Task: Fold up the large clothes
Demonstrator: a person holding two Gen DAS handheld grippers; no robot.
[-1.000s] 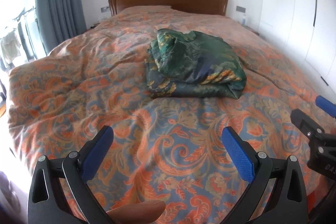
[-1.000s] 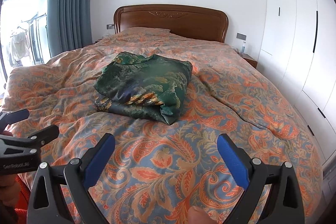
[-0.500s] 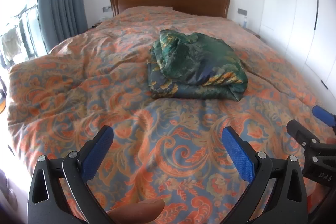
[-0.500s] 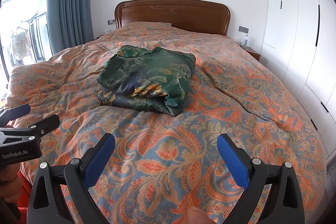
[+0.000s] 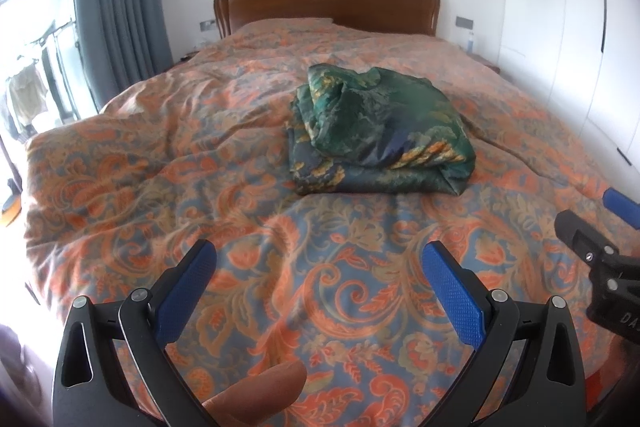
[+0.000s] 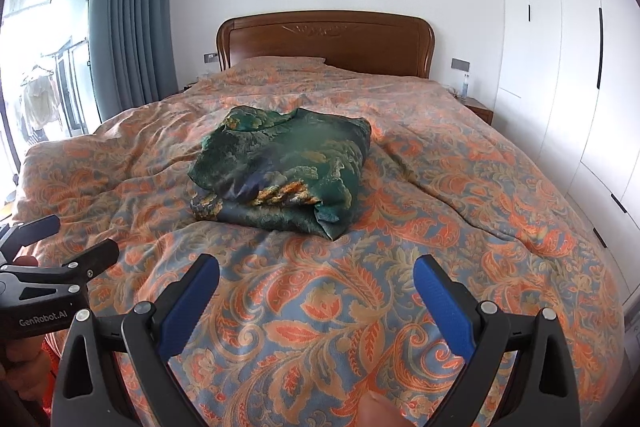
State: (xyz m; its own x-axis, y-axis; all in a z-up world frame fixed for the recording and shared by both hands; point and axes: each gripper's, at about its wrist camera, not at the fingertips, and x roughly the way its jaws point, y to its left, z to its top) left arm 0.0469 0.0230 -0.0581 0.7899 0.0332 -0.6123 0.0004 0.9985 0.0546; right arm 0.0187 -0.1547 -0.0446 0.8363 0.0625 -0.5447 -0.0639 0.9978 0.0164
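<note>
A dark green garment with gold patterns [image 5: 380,135] lies folded in a thick bundle on the middle of the bed [image 5: 160,155]. The right wrist view shows the same green garment [image 6: 284,167] left of centre. My left gripper [image 5: 316,263] hangs open above the foot of the bed, well short of the bundle, with nothing between its blue pads. My right gripper [image 6: 316,275] is also open and empty, at about the same distance. Each gripper shows at the edge of the other's view: right gripper [image 5: 600,227], left gripper [image 6: 60,239].
The bed carries an orange and blue paisley quilt [image 6: 440,187] and a wooden headboard [image 6: 324,39]. White wardrobe doors [image 6: 560,67] line the right side. A grey curtain [image 6: 128,19] and bright window are on the left. A nightstand [image 6: 476,107] stands by the headboard.
Both views have tilted up and drawn back slightly from the bed, so the bundle sits a little farther off. Both grippers stay open and empty.
</note>
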